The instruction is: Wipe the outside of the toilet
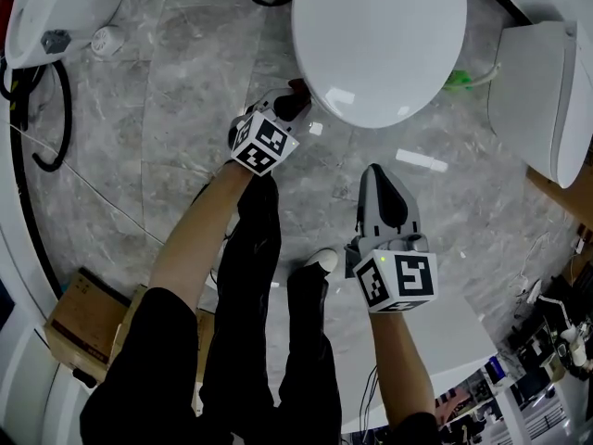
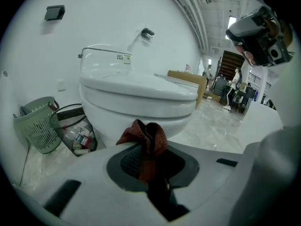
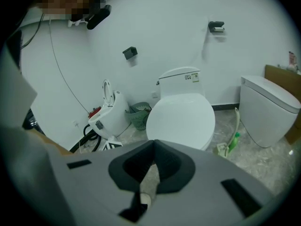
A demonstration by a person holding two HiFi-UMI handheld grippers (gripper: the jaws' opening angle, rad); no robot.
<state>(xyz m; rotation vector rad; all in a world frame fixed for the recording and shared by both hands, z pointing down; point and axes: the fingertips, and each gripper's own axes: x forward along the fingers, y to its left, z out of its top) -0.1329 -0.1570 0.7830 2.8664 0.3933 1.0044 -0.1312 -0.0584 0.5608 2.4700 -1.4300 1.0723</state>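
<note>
The right tongs (image 1: 376,176), centre-right in the head view, are closed tip to tip and empty above the grey floor (image 1: 185,109). The left tongs (image 1: 291,106), at centre, are clamped on a red cloth (image 2: 146,134) just beside the front rim of the toilet (image 1: 378,35), which sits upper centre with its lid down.

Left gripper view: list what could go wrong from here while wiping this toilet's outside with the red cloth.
1. Only a small bunch of the red cloth sticks out of the left claw, so the hard claw may scrape the toilet bowl.
2. The green basket and black-rimmed bin stand close beside the bowl; a sweep round that side could knock them.
</note>
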